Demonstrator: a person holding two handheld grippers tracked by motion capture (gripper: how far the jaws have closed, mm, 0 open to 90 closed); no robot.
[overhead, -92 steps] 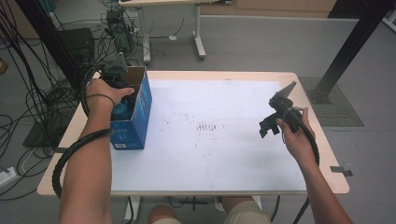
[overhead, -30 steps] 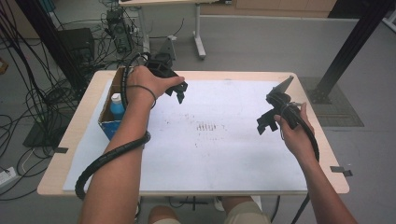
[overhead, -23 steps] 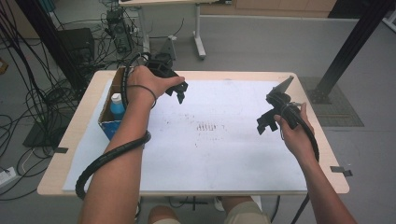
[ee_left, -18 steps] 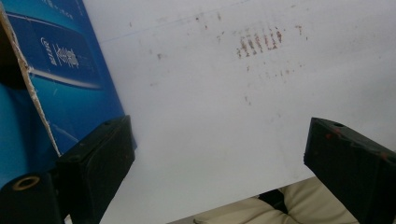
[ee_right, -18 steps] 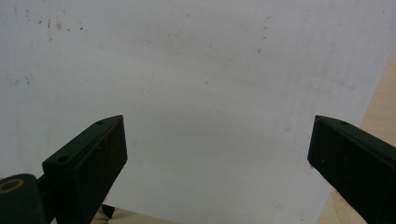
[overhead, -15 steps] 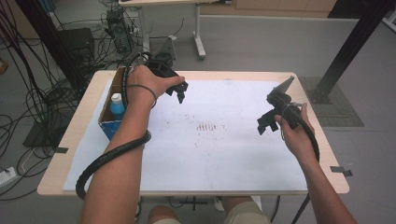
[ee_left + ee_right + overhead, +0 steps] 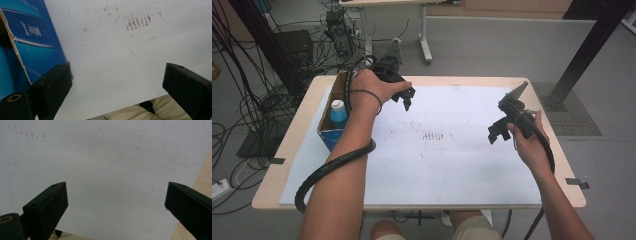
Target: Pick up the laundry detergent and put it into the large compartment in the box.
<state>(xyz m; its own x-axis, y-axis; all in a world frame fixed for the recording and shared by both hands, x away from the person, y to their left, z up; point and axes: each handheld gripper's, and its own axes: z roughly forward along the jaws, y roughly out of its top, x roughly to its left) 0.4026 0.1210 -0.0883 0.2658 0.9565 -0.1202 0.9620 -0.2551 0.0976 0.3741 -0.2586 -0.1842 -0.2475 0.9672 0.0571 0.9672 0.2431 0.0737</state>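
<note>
The left gripper (image 7: pixel 406 98) hangs just beside the open blue box (image 7: pixel 328 131) at the bench's (image 7: pixel 432 82) left edge, jaws apart and empty, probably placed to reach the blue-capped bottle (image 7: pixel 338 113) standing inside. The right gripper (image 7: pixel 497 134) waits well apart over the white sheet (image 7: pixel 452 165), jaws likewise spread, holding nothing.

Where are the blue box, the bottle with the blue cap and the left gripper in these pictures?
blue box (image 7: pixel 333 137): high view, on its blue front wall.
bottle with the blue cap (image 7: pixel 338 106): high view, on the cap, inside the box.
left gripper (image 7: pixel 406 99): high view, midway between its open fingertips.
</note>
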